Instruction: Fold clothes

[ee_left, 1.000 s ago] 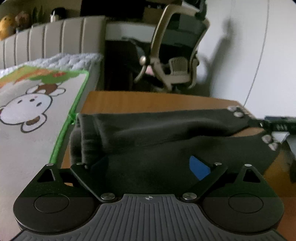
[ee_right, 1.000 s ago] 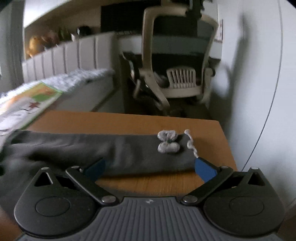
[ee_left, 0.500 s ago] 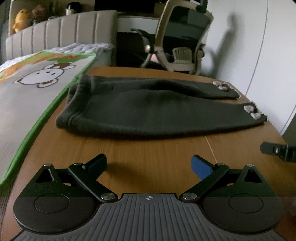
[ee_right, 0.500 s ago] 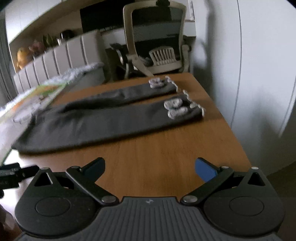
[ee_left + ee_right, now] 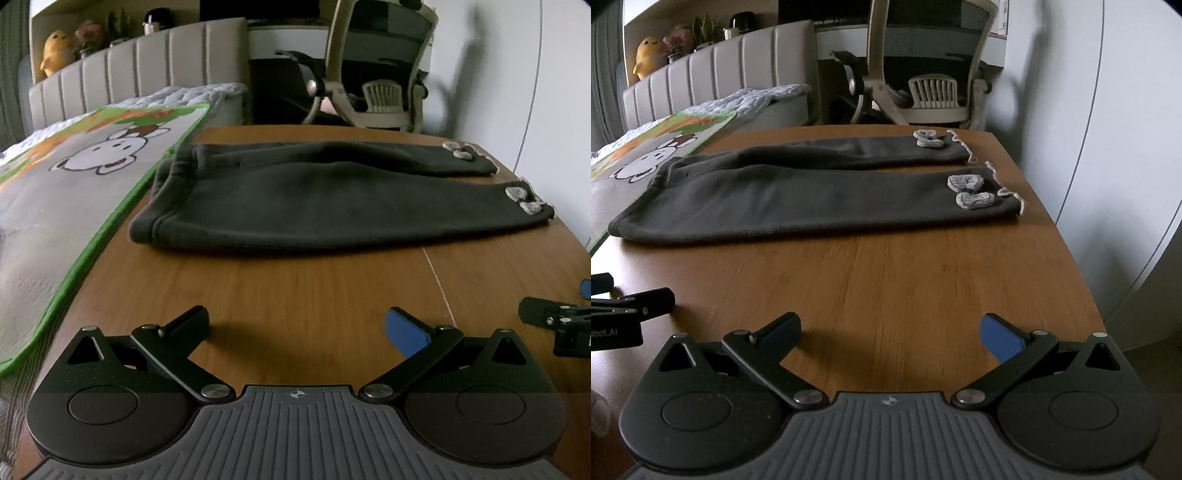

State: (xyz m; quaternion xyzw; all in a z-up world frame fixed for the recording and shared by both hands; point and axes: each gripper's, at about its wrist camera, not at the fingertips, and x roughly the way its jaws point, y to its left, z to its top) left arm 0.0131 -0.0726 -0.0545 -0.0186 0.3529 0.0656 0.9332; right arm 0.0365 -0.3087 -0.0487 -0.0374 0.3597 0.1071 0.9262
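Dark grey trousers [image 5: 325, 199] [image 5: 798, 199] lie flat across the far half of the wooden table [image 5: 295, 291] [image 5: 905, 280], waistband to the left, both legs stretched right. Pale grey bows [image 5: 967, 190] and loose cords trim the cuffs. My left gripper [image 5: 297, 326] stands open over bare wood, well short of the trousers, nothing between its fingers. My right gripper [image 5: 890, 330] is open too, near the front edge and empty. Each gripper shows at the edge of the other's view: the right gripper [image 5: 554, 321] and the left gripper [image 5: 624, 306].
A bed with a monkey-print mat edged in green [image 5: 74, 192] [image 5: 646, 158] borders the table on the left. A swivel office chair [image 5: 373, 74] [image 5: 923, 74] stands behind the far edge. A white wall [image 5: 1108, 129] runs along the right side.
Both grippers pulled back from the trousers toward the near edge of the table. A second ago they were right at the cloth; now the whole garment lies flat ahead, let go.
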